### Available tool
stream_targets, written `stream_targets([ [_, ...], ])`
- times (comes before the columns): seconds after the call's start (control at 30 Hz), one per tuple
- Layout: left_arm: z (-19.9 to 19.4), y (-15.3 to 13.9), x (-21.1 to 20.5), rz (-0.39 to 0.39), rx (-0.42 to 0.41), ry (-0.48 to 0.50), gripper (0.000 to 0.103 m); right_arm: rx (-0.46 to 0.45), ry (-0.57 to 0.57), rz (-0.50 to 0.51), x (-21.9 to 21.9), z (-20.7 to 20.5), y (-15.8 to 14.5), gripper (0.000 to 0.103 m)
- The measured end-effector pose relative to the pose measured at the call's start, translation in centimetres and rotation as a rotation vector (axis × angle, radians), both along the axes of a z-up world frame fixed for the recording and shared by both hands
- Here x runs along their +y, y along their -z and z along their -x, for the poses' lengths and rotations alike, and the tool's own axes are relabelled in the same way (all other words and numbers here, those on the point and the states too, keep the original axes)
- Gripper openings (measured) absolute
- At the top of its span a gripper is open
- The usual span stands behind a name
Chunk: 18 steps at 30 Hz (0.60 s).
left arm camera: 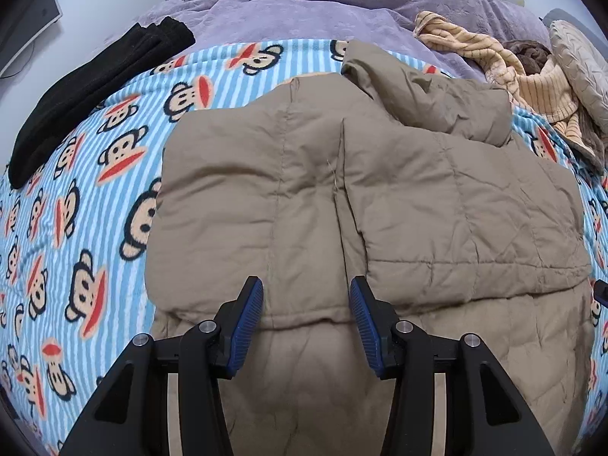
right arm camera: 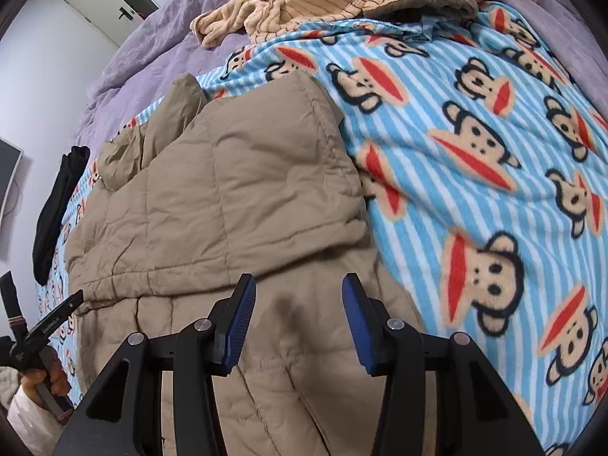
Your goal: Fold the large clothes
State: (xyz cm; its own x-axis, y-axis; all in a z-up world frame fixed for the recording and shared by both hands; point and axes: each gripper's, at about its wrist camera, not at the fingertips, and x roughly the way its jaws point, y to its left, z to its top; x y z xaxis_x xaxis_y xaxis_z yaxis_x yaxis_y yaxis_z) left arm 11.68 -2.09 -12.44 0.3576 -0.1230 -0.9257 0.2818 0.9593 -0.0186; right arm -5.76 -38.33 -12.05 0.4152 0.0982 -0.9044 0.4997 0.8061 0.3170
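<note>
A tan quilted jacket (left arm camera: 304,197) lies on the blue striped monkey-print blanket (left arm camera: 76,228), both side panels folded inward and meeting along a middle seam, collar bunched at the far end. My left gripper (left arm camera: 306,294) hovers open just above the jacket's near folded edge, nothing between its blue pads (left arm camera: 249,315). In the right wrist view the same jacket (right arm camera: 228,190) fills the left and centre. My right gripper (right arm camera: 296,292) is open over the jacket's lower right part, holding nothing. At the far left a hand grips the handle of the other gripper (right arm camera: 45,326).
A black folded garment (left arm camera: 95,91) lies at the blanket's far left. A purple bedspread (left arm camera: 304,3) covers the far bed. Striped beige and brown clothes (left arm camera: 524,76) are heaped at the far right. The monkey blanket (right arm camera: 494,152) stretches bare to the jacket's right.
</note>
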Motion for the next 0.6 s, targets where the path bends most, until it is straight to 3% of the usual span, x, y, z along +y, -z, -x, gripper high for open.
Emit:
stream_targets([
  [0.27,4.5,-0.4,0.4,-0.004,0.055,-0.024,0.051,0.042,-0.009,-0.069,1.7,3.8,0.7,0.058],
  [0.3,5.0,-0.5,0.4,-0.006,0.058,-0.029,0.058,0.043,-0.012,-0.072,1.8,4.1,0.7,0.058],
  [0.33,5.6,-0.6,0.5,-0.008,0.056,-0.040,0.083,0.044,-0.016,-0.076,2.0,4.5,0.6,0.058],
  [0.37,6.0,-0.8,0.6,-0.007,0.043,-0.053,0.096,0.045,-0.019,-0.081,2.0,4.7,0.7,0.059],
  [0.6,8.4,-1.1,0.7,-0.022,0.038,-0.076,0.096,0.055,-0.035,-0.108,2.1,6.0,1.0,0.060],
])
